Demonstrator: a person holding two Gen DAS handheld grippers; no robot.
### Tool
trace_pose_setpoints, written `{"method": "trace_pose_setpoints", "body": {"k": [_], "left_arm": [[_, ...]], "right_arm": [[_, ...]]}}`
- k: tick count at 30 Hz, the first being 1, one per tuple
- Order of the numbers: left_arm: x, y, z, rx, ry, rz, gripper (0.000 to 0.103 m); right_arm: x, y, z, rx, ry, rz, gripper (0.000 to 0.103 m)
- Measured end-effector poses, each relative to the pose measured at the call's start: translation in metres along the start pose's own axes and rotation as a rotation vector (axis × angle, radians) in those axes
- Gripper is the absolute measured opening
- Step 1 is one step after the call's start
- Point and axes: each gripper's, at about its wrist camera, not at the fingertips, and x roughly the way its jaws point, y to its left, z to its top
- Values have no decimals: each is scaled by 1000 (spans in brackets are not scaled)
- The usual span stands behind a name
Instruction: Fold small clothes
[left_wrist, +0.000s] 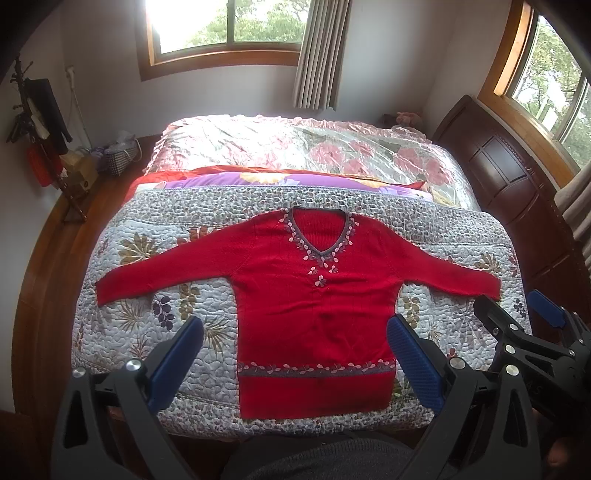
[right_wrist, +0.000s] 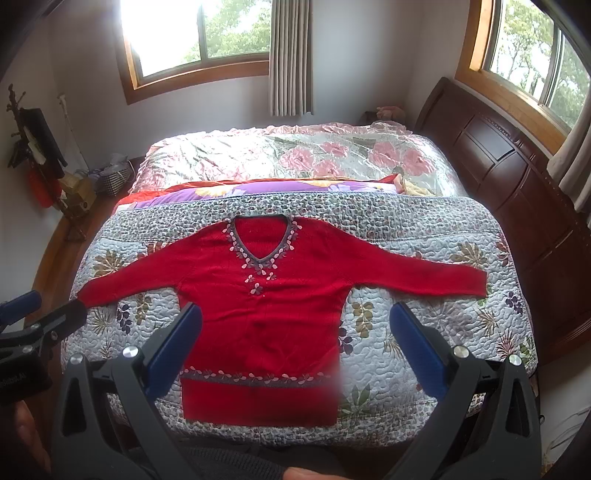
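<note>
Blue-padded jaws of the left gripper (left_wrist: 295, 360) and right gripper (right_wrist: 295, 350) hang wide apart above the bed's near edge, where a red V-neck sweater (left_wrist: 314, 306) lies flat, sleeves spread, on a quilted floral bedspread (left_wrist: 122, 332); beyond, a pink-flowered quilt (left_wrist: 295, 147).

Red sweater (left_wrist: 314, 306) lying ahead of grippers, showing grey V-neck trim with pink-and-grey petal motifs; matching petal band running above hem. Quilt (left_wrist: 122, 332) beneath showing pale blue pebble stitching, olive and purple leaf prints, speckled border. Beyond it, purple floral cover (left_wrist: 229, 181) peeking out, then pink-flowered bedspread (left_wrist: 295, 144). Left gripper (left_wrist: 295, 354) and right gripper (right_wrist: 295, 339) showing blue pads on black frames.
</note>
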Motion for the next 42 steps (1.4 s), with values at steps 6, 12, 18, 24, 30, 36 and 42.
{"method": "trace_pose_setpoints", "body": {"k": [6, 12, 18, 24, 30, 36, 42], "left_arm": [[2, 2, 2, -7, 2, 4, 99], [5, 5, 3, -9, 7, 6, 99], [10, 8, 8, -15, 15, 7, 99], [15, 8, 11, -14, 23, 9, 99], [23, 5, 18, -9, 31, 17, 99], [32, 3, 24, -3, 47, 21, 99], [44, 2, 32, 3, 66, 28, 99]], "right_arm": [[7, 3, 2, -3, 9, 3, 100], [10, 5, 7, -7, 16, 5, 100], [15, 6, 12, -9, 26, 5, 100], [21, 5, 16, -8, 39, 4, 100], [28, 4, 20, -5, 55, 2, 100], [37, 4, 25, -5, 72, -1, 100], [49, 3, 30, -5, 88, -6, 100]]}}
